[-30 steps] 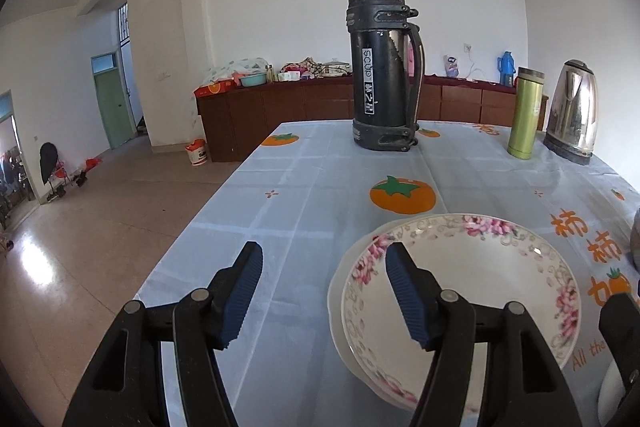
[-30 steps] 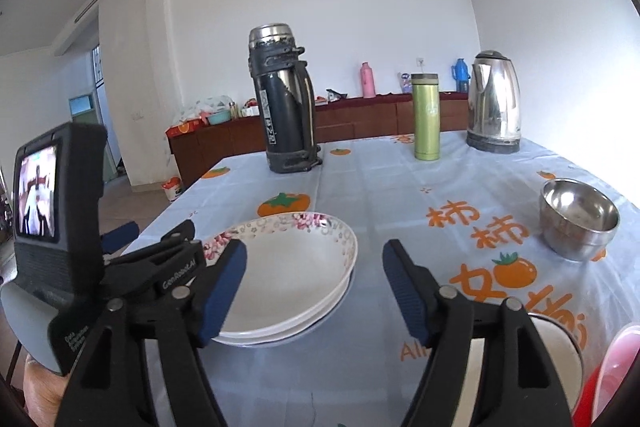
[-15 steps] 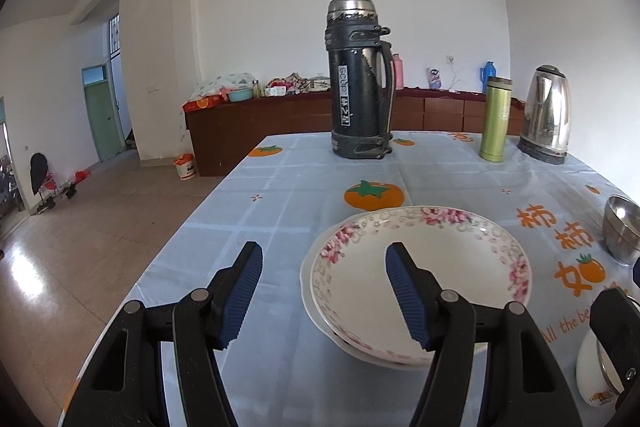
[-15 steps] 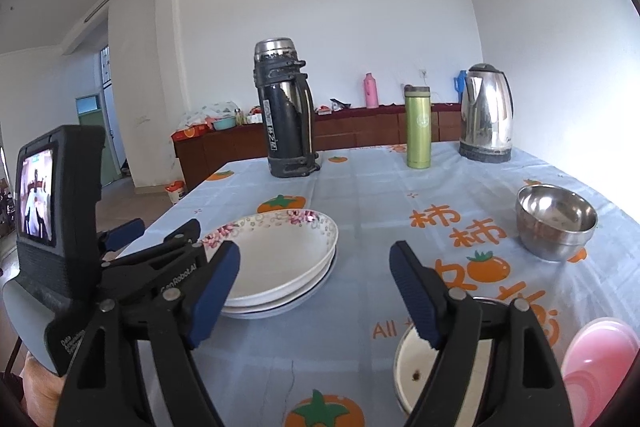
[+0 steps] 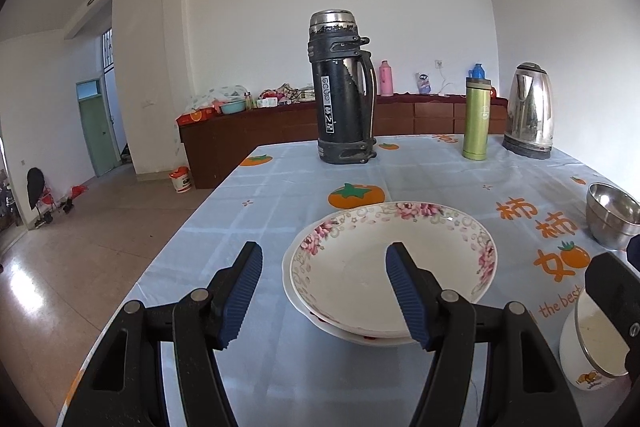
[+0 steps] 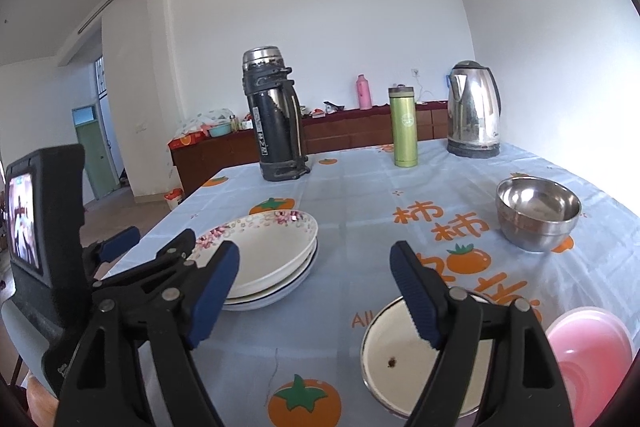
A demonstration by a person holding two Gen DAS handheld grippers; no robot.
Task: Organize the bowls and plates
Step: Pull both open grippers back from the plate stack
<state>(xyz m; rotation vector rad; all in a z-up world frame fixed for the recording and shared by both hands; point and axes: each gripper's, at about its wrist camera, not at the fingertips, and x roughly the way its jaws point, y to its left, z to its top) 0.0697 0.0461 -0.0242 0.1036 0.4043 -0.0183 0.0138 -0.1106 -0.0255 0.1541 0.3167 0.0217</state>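
A stack of floral-rimmed plates (image 5: 384,259) sits on the table, also in the right wrist view (image 6: 272,255). My left gripper (image 5: 322,291) is open and empty, just short of the stack's near-left rim. My right gripper (image 6: 314,297) is open and empty, above a white enamel bowl (image 6: 404,355), which also shows in the left wrist view (image 5: 588,343). A steel bowl (image 6: 538,213) stands to the right, a pink bowl (image 6: 592,351) at the lower right edge.
A black thermos (image 5: 344,91), a green bottle (image 5: 476,119) and a steel kettle (image 5: 530,111) stand at the table's far side. The table's left edge (image 5: 188,223) drops to the floor. The left gripper's body (image 6: 52,239) sits left of the plates.
Both grippers have drawn back and up from the plates; the stack now lies farther ahead. The enamel, steel and pink bowls came into view. Both stay open.
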